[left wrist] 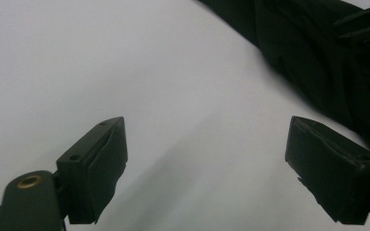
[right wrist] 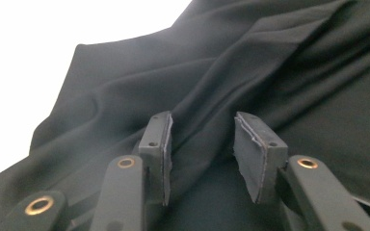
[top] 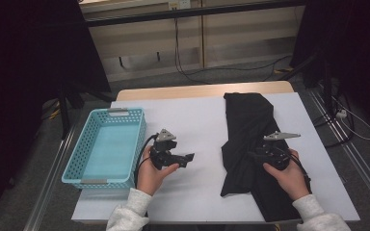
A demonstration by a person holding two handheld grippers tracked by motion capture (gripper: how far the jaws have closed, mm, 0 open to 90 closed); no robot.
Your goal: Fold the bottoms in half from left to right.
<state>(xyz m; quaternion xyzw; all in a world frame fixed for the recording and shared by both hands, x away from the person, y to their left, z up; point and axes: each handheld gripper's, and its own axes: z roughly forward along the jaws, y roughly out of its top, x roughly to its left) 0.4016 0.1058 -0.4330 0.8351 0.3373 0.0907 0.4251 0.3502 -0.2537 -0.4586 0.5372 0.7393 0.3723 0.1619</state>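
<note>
The right gripper's (right wrist: 201, 154) fingers (right wrist: 257, 154) stood partly apart astride a fold of the black cloth (right wrist: 270, 72), not yet pinching it. The left gripper (left wrist: 206, 168) gaped wide over the bare white table (left wrist: 101, 62).

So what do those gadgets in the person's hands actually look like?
Each hand holds a black handheld tool: the left gripper and the right gripper. Each carries a grey three-cornered plate on top, trails a black cable, and has two flat black padded jaws with brass rivets. The sleeves are light grey.
</note>
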